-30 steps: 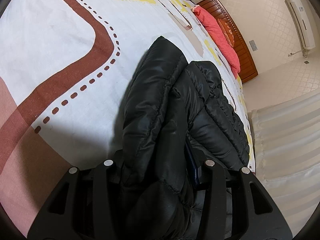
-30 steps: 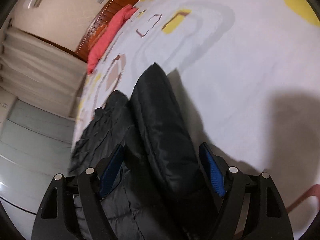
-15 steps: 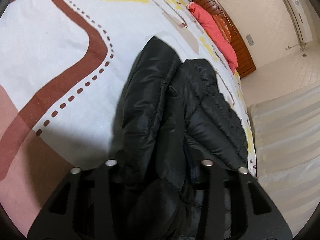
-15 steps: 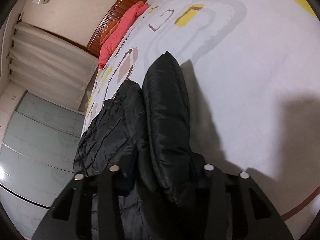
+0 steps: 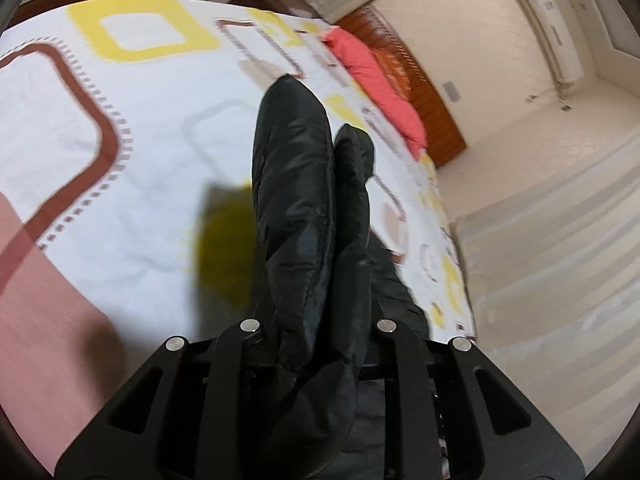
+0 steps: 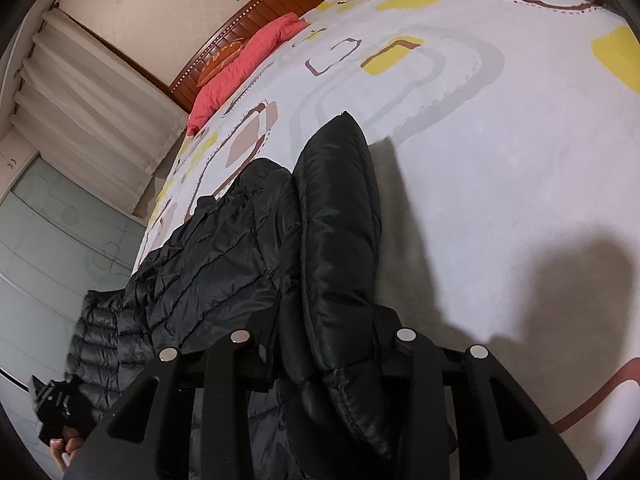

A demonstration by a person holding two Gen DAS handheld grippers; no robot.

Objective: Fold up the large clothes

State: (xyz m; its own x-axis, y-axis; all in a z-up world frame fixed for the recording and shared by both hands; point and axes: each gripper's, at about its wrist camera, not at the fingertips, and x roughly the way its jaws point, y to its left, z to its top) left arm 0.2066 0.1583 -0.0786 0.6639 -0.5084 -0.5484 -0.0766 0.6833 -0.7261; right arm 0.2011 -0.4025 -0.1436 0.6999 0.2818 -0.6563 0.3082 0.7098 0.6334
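1. The left claw (image 5: 316, 344) is clenched on a thick fold of the black quilted puffer jacket (image 5: 296, 200); its jaws have just been closing, with the padded cloth squeezed between them and rising ahead of the lens above the bed.
2. The right claw (image 6: 324, 344) likewise grips a padded fold of the same jacket (image 6: 340, 220), its jaws having just drawn in on the cloth.
3. Only the right wrist view shows the bulk of the jacket: a quilted, stitched panel (image 6: 216, 256) spreads leftward over the bed edge, and low in the left corner a hand (image 6: 64, 444) holds the other black claw body (small and partly cut off by the frame).
4. Only the left wrist view shows the white wall-mounted air conditioner (image 5: 550, 36) at full length and a yellow patch of the bed cover in shadow just left of the raised fold.
5. Both views show the bed with its white cover printed in yellow, brown and grey rounded squares (image 5: 152, 128) (image 6: 500, 160), a coral-red quilted pillow (image 5: 376, 76) (image 6: 244, 64) against a reddish wooden headboard (image 5: 424, 88) (image 6: 256, 12), and pale pleated curtains (image 5: 560, 248) (image 6: 88, 92).
6. No container appears in either view.
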